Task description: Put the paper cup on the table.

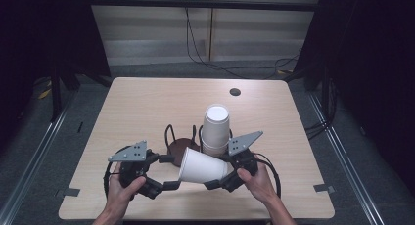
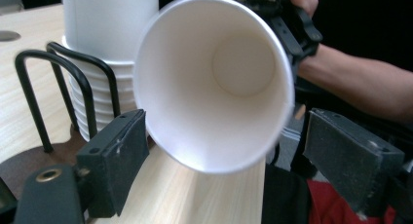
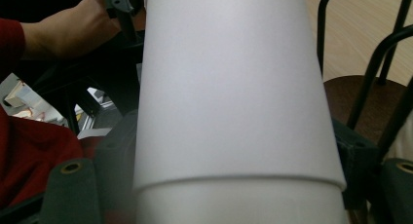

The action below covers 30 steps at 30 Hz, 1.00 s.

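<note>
Paper cup (image 1: 201,167) lies sideways above the worktop (image 1: 147,102), just before the cup stack (image 1: 216,128); right gripper (image 1: 215,182) fingers clamp its base, left gripper (image 1: 172,172) fingers stand apart beside its rim.

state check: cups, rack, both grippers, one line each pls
single paper cup: on its side in the air, mouth toward the left gripper, empty
cup stack: nested, upside down, standing in the rack
wire rack: upright on the table
right gripper: shut on the single cup's base end
left gripper: jaws apart either side of the cup's rim, pads not pressing
</note>
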{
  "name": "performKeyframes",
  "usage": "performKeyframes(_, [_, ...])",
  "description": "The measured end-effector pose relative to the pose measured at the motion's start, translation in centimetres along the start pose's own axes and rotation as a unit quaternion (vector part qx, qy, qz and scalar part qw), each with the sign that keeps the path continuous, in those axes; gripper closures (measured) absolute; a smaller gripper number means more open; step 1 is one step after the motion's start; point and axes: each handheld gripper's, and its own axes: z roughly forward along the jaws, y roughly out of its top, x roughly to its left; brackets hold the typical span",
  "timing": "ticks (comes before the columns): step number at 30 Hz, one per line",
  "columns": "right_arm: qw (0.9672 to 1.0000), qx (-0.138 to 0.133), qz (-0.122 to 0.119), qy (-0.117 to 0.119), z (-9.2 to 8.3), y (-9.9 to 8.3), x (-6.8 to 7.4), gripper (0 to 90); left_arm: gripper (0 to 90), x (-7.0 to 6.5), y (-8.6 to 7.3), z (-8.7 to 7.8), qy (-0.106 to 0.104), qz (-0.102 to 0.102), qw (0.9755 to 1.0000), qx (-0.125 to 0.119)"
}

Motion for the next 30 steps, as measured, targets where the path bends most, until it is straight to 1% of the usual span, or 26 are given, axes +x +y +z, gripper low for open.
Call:
performKeyframes(1, [1.0000,-0.002,-0.003,-0.001,0.0,0.0,0.1,24.2,15.6,0.0,0.0,0.0,-0.001,-0.002,1.0000,-0.001])
performKeyframes(2, [1.0000,-0.005,-0.006,0.005,0.1,0.1,0.2,24.2,15.6,0.0,0.0,0.1,-0.003,-0.004,1.0000,-0.007])
performKeyframes(3, [1.0000,-0.005,-0.006,0.005,0.1,0.1,0.2,24.2,15.6,0.0,-0.1,0.1,-0.006,-0.003,0.9999,-0.008])
performKeyframes(4, [1.0000,-0.004,-0.008,0.005,0.3,0.2,0.3,24.2,15.6,-0.1,-0.1,0.3,0.001,-0.001,0.9999,-0.011])
performKeyframes(5, [1.0000,-0.004,-0.008,0.005,0.3,0.2,0.3,24.2,15.7,-0.1,-0.1,0.3,0.001,-0.001,0.9999,-0.011])
performKeyframes(6, [0.9999,-0.004,-0.011,0.008,0.4,0.2,0.4,24.2,15.4,0.0,-0.2,0.3,0.010,-0.005,0.9998,-0.014])
performKeyframes(7, [0.9999,-0.002,-0.013,0.006,0.5,0.3,0.5,24.3,14.8,0.0,-0.2,0.3,0.010,-0.005,0.9998,-0.014])
performKeyframes(8, [0.9999,0.000,-0.014,0.006,0.6,0.3,0.5,24.3,13.6,0.1,-0.3,0.4,0.007,-0.008,0.9997,-0.021])
performKeyframes(9, [0.9999,0.000,-0.014,0.006,0.6,0.3,0.5,24.3,12.9,0.1,-0.3,0.4,0.007,-0.008,0.9997,-0.021])
performKeyframes(10, [0.9999,0.001,-0.014,0.007,0.6,0.3,0.5,24.2,12.9,0.2,-0.3,0.5,0.008,-0.009,0.9998,-0.013])
performKeyframes(11, [0.9999,0.002,-0.015,0.007,0.7,0.3,0.5,24.2,10.8,0.2,-0.4,0.6,0.009,-0.010,0.9998,-0.015])
performKeyframes(12, [0.9998,0.003,-0.015,0.011,0.9,0.3,0.6,24.2,4.3,0.2,-0.4,0.8,0.015,-0.013,0.9998,-0.010])
performKeyframes(13, [0.9998,0.003,-0.015,0.011,0.9,0.3,0.6,24.2,1.4,0.2,-0.4,0.8,0.015,-0.013,0.9998,-0.010])
performKeyframes(15, [0.9998,0.004,-0.017,0.012,1.2,0.4,0.7,24.3,0.0,0.3,-0.4,1.0,0.018,-0.013,0.9997,-0.011])
performKeyframes(16, [0.9997,0.004,-0.017,0.016,1.3,0.4,0.7,24.2,0.0,0.4,-0.3,1.2,0.006,-0.026,0.9996,-0.012])
performKeyframes(17, [0.9997,0.004,-0.017,0.016,1.3,0.4,0.7,24.2,0.0,0.4,-0.3,1.2,0.006,-0.026,0.9996,-0.012])
performKeyframes(18, [0.9997,0.004,-0.017,0.016,1.5,0.4,0.7,24.2,0.0,0.4,-0.3,1.3,0.007,-0.024,0.9996,-0.012])
performKeyframes(20, [0.9997,0.008,-0.016,0.019,1.6,0.4,0.7,24.2,0.0,0.2,-0.2,1.7,0.009,-0.012,0.9999,-0.003])
performKeyframes(23, [0.9997,0.008,-0.016,0.016,1.7,0.4,0.7,24.2,0.0,0.2,-0.2,1.9,0.012,-0.011,0.9999,0.001])
performKeyframes(24, [0.9997,0.007,-0.015,0.018,1.7,0.5,0.8,24.2,0.0,0.1,-0.2,2.1,0.012,-0.005,0.9999,0.000])
performKeyframes(25, [0.9997,0.007,-0.015,0.018,1.7,0.5,0.8,24.2,0.2,0.1,-0.2,2.1,0.012,-0.005,0.9999,0.000])
performKeyframes(27, [0.9997,0.007,-0.017,0.018,1.7,0.5,0.8,24.2,0.6,-0.1,-0.2,2.2,0.007,-0.003,1.0000,-0.001])
performKeyframes(30, [0.9996,0.005,-0.018,0.020,1.8,0.5,0.9,24.1,0.7,-0.1,-0.2,2.3,0.006,0.001,1.0000,-0.001])
